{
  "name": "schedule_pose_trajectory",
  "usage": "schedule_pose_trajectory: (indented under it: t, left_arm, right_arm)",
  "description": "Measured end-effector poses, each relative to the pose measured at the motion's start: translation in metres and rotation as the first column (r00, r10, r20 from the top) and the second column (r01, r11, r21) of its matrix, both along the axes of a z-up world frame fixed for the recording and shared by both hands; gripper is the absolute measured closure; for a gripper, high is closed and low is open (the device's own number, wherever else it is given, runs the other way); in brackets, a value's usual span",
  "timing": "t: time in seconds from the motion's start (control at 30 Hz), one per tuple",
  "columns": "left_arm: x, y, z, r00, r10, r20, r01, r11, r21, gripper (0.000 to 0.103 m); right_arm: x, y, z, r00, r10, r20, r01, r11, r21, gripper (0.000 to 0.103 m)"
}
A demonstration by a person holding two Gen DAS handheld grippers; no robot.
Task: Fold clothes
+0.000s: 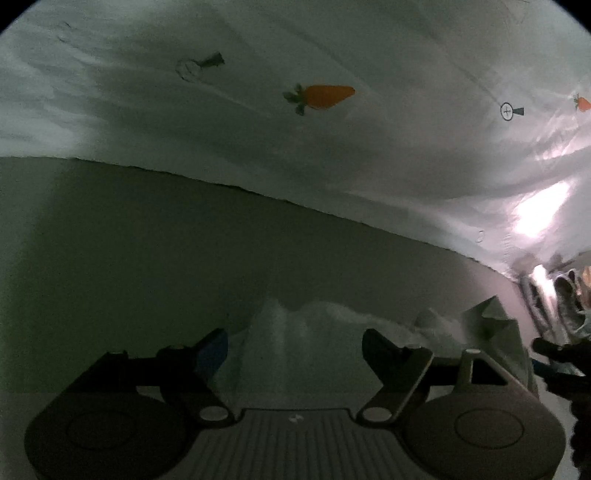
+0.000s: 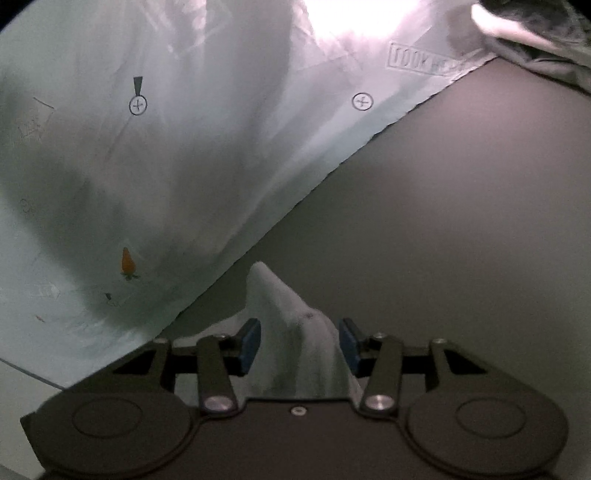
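Both grippers, left (image 1: 295, 350) and right (image 2: 300, 343), tilt downward, jaws apart, seemingly straddling pale cloth (image 2: 291, 332).

Dim grey tabletop (image 2: 461, 229); bright glare (image 2: 354, 18) overhead.

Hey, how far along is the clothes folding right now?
Done: no finished fold shows. In hand: a white cloth peaks between the fingers of the right gripper and the left gripper, both open, so it looks loose. Left: folding that cloth, and a crumpled grey garment waits at the far side of the table.
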State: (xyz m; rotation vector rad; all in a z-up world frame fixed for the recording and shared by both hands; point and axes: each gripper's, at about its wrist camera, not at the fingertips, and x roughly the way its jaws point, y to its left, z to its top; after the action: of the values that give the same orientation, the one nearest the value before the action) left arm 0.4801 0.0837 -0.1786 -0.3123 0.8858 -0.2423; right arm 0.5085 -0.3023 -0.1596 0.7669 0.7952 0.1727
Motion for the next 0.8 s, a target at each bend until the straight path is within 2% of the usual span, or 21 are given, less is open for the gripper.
schedule_pose_trajectory:
  t: [0.07, 0.17, 0.2, 0.23, 0.27, 0.3, 0.37, 0.43, 0.5, 0.57, 0.63, 0.7, 0.77, 0.8]
  left_arm:
    - [0.013, 0.0, -0.01, 1.0, -0.006, -0.03, 0.006, 1.0, 0.003, 0.024]
    - [0.024, 0.0, -0.022, 0.997, -0.021, -0.071, 0.02, 1.0, -0.012, 0.047]
    - [0.025, -0.001, -0.025, 0.997, -0.022, -0.074, 0.02, 1.0, -0.019, 0.06]
    - [0.025, -0.001, -0.027, 0.997, -0.02, -0.075, 0.018, 1.0, -0.018, 0.082]
    - [0.024, -0.001, -0.028, 0.997, -0.015, -0.074, 0.013, 1.0, -0.019, 0.096]
    - [0.023, -0.001, -0.028, 0.998, -0.002, -0.068, 0.001, 1.0, -0.021, 0.1]
    - [0.018, 0.004, -0.023, 0.998, 0.035, -0.043, -0.037, 0.998, -0.047, 0.1]
    - [0.008, 0.022, -0.012, 0.993, 0.114, -0.002, -0.113, 0.983, -0.146, 0.1]
    - [-0.002, 0.044, -0.002, 0.979, 0.204, 0.026, -0.19, 0.946, -0.263, 0.1]
    - [-0.002, 0.064, -0.002, 0.964, 0.265, 0.015, -0.242, 0.901, -0.36, 0.1]
    - [0.006, 0.066, -0.008, 0.958, 0.287, -0.023, -0.276, 0.89, -0.363, 0.099]
    - [0.016, 0.055, -0.019, 0.948, 0.306, -0.09, -0.319, 0.901, -0.295, 0.099]
    - [0.02, 0.048, -0.024, 0.933, 0.335, -0.128, -0.357, 0.9, -0.248, 0.097]
    - [0.017, 0.047, -0.021, 0.933, 0.339, -0.12, -0.359, 0.903, -0.236, 0.088]
  right_arm:
    - [0.006, 0.002, -0.004, 1.0, 0.011, -0.011, -0.011, 1.0, 0.001, 0.054]
    - [0.015, 0.008, -0.011, 0.999, 0.026, -0.031, -0.026, 1.0, 0.006, 0.054]
    - [0.018, 0.01, -0.013, 0.999, 0.031, -0.04, -0.03, 0.999, 0.014, 0.054]
    - [0.02, 0.011, -0.014, 0.998, 0.036, -0.049, -0.034, 0.999, 0.022, 0.055]
    - [0.021, 0.013, -0.015, 0.998, 0.037, -0.054, -0.036, 0.999, 0.017, 0.062]
    - [0.022, 0.015, -0.015, 0.998, 0.035, -0.055, -0.035, 0.999, 0.0, 0.081]
    - [0.021, 0.016, -0.013, 0.999, 0.021, -0.042, -0.022, 1.0, -0.011, 0.09]
    - [0.01, 0.006, -0.006, 1.0, -0.027, 0.01, 0.027, 0.999, 0.041, 0.095]
    - [-0.005, -0.009, 0.002, 0.994, -0.095, 0.056, 0.089, 0.991, 0.095, 0.096]
    - [-0.013, -0.021, 0.001, 0.989, -0.137, 0.055, 0.13, 0.985, 0.113, 0.096]
    - [-0.012, -0.027, -0.01, 0.989, -0.147, 0.017, 0.144, 0.983, 0.115, 0.096]
    - [-0.006, -0.023, -0.022, 0.988, -0.149, -0.042, 0.153, 0.984, 0.091, 0.094]
    - [-0.003, -0.017, -0.027, 0.985, -0.15, -0.082, 0.154, 0.987, 0.037, 0.09]
    - [-0.003, -0.015, -0.026, 0.984, -0.154, -0.085, 0.155, 0.988, 0.01, 0.085]
